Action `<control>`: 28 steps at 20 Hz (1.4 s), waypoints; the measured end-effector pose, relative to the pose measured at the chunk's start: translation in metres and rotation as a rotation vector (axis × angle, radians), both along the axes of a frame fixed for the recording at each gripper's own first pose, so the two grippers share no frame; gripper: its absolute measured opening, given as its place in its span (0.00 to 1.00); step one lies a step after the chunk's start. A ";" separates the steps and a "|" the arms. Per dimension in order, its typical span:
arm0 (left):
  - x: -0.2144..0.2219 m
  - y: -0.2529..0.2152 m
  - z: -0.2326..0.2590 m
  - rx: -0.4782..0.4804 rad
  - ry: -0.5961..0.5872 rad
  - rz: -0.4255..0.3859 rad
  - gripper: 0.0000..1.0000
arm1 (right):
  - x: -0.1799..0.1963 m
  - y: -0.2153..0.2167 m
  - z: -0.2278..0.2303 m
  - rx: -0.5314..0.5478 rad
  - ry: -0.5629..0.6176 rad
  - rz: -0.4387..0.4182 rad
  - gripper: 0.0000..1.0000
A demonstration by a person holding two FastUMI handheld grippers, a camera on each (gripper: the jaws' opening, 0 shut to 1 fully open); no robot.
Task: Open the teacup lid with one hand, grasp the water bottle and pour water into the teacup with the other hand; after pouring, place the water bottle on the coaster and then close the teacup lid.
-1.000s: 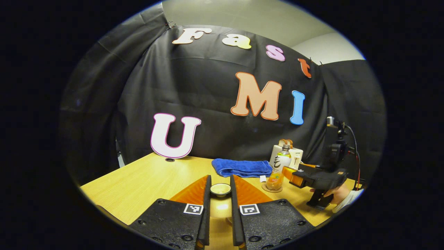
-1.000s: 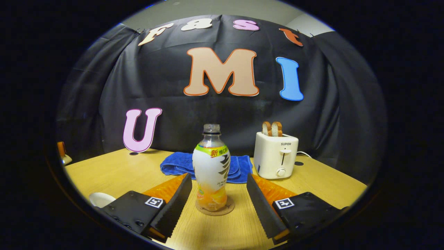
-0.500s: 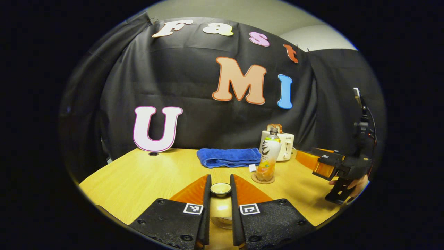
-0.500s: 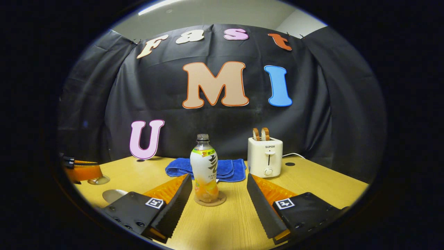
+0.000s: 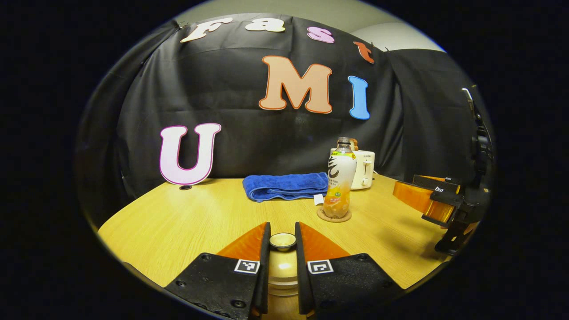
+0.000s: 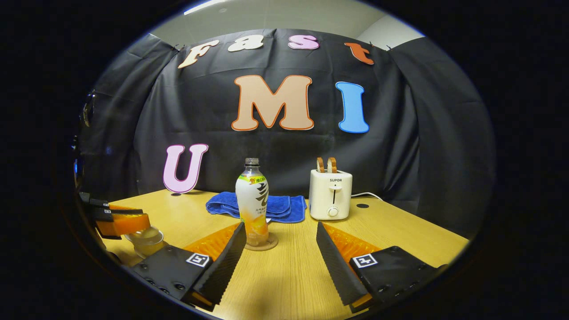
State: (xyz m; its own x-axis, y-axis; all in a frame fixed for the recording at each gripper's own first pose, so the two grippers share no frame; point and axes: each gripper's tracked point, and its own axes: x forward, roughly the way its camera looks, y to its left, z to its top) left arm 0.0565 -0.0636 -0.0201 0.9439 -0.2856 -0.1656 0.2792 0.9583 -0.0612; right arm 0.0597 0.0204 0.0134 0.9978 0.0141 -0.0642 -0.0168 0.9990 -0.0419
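We hold the lid knob (image 5: pixel 282 240) in our left tongs (image 5: pixel 282 249)
Our right tongs (image 6: pixel 281 249) gape wide, near the water bottle (image 6: pixel 252 202); bottle upright on its coaster (image 6: pixel 261 243); teacup (image 6: pixel 145 238) well left of it.

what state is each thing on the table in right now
water bottle: upright on the coaster, uncapped
teacup lid: gripped by left gripper
right gripper: jaws open, holding nothing
toaster: two slices sticking up
blue towel: folded, lying flat

One water bottle (image 6: pixel 252 200), one coaster (image 6: pixel 269 242), one blue towel (image 6: pixel 280 207), one toaster (image 6: pixel 330 194) (two bread slices (image 6: pixel 326 165)), two grippers.
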 end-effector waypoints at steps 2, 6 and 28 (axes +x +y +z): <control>0.001 0.000 -0.006 0.017 0.012 0.005 0.24 | -0.002 -0.001 -0.003 0.001 0.007 0.004 0.95; 0.001 -0.003 -0.009 0.023 0.001 -0.001 0.27 | -0.005 0.001 -0.010 -0.010 0.016 0.011 0.95; -0.028 0.023 0.011 0.020 -0.157 0.210 0.91 | -0.038 0.018 -0.020 0.045 -0.060 0.024 1.00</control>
State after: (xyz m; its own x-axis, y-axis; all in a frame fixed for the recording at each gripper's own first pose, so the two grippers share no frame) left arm 0.0287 -0.0404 -0.0091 0.9968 -0.0789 -0.0158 0.0787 0.9968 -0.0130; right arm 0.0220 0.0386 -0.0064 0.9992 0.0398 -0.0032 -0.0398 0.9992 0.0014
